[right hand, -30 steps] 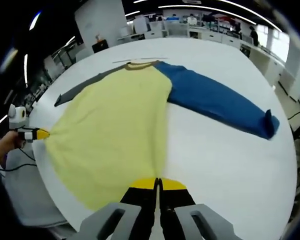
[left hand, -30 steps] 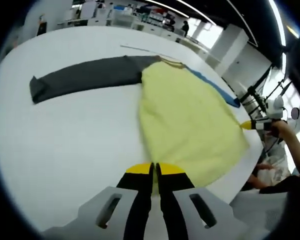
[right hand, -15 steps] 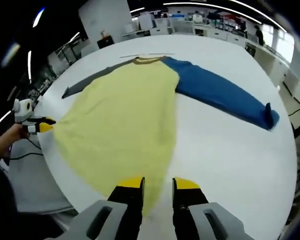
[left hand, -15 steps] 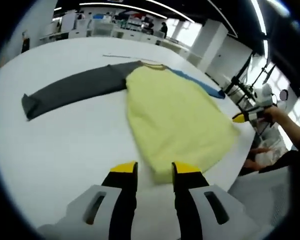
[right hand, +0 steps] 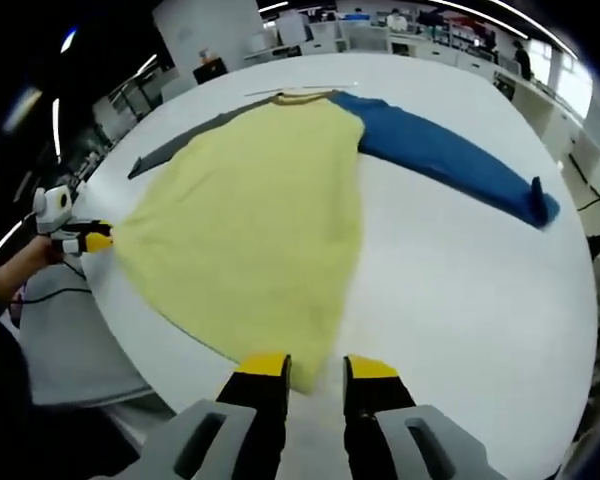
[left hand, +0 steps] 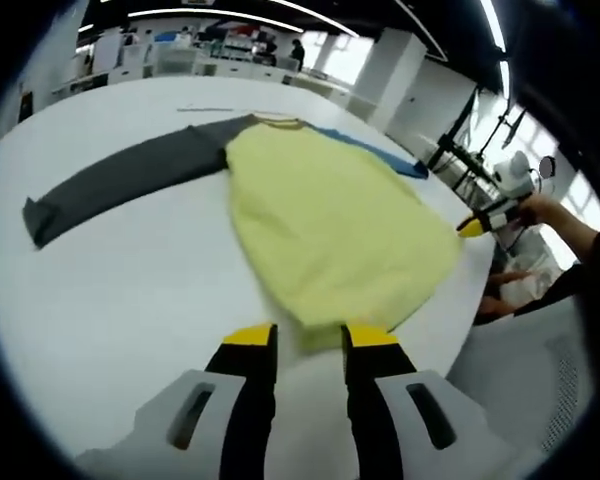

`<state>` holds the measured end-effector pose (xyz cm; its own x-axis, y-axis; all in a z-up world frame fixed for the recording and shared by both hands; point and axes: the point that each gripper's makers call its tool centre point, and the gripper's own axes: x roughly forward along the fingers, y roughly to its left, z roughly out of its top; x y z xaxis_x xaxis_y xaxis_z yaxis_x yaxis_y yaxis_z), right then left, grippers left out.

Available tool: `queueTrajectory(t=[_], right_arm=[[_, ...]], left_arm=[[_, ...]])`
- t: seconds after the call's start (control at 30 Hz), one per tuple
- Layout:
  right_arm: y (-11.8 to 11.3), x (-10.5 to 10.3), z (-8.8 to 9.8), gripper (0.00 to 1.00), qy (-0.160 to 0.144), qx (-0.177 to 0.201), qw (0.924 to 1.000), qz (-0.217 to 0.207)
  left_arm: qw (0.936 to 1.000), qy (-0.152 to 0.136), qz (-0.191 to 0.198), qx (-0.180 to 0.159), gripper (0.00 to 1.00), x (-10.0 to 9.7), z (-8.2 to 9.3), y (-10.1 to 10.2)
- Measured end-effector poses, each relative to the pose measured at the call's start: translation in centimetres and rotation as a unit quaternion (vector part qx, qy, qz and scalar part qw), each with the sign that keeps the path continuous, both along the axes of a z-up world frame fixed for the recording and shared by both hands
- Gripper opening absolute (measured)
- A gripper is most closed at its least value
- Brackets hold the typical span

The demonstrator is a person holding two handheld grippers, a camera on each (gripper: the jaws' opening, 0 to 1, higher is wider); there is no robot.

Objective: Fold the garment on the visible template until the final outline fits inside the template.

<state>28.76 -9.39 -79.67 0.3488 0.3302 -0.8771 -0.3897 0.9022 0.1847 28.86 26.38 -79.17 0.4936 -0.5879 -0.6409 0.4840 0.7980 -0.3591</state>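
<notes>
Both grippers, left gripper (left hand: 310,338) and right gripper (right hand: 317,368), have released the garment's (left hand: 330,225) hem; jaws spread, garment flat on the white surface (left hand: 130,280).

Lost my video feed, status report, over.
Left gripper open, right gripper open, at hem corners. Garment flat on table, unfolded, sleeves spread. Nothing in the way.

Bare tabletop (right hand: 460,290) rt of garment (right hand: 255,210)

Garment (right hand: 250,210) yellow; sleeves grey, blue; table (right hand: 460,290) white
</notes>
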Motion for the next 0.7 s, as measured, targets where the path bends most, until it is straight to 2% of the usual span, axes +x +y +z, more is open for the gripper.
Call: queueTrajectory(t=[0.27, 0.37, 0.53, 0.67, 0.7], right_arm=[[0.2, -0.4, -0.8, 0.10, 0.004, 0.002, 0.9999, -0.014], [0.0, -0.2, -0.7, 0.08, -0.001, -0.002, 0.9998, -0.021], [0.3, -0.5, -0.8, 0.00, 0.000, 0.000, 0.9998, -0.020], [0.3, -0.4, -0.4, 0.00, 0.001, 0.006, 0.9996, -0.029], [0.2, -0.3, -0.1, 0.00, 0.000, 0.008, 0.9995, -0.031]], left_arm=[[1.0000, 0.006, 0.001, -0.005, 0.11, -0.4, -0.4, -0.5], [0.9998, 0.010, 0.013, -0.005, 0.00, -0.3, -0.6, -0.5], [0.9989, 0.028, 0.036, -0.012, 0.00, -0.5, -0.3, -0.3], [0.9973, 0.052, 0.051, -0.013, 0.00, -1.0, 0.2, -0.1], [0.9961, 0.067, 0.056, -0.012, 0.00, -1.3, 0.2, 0.0]])
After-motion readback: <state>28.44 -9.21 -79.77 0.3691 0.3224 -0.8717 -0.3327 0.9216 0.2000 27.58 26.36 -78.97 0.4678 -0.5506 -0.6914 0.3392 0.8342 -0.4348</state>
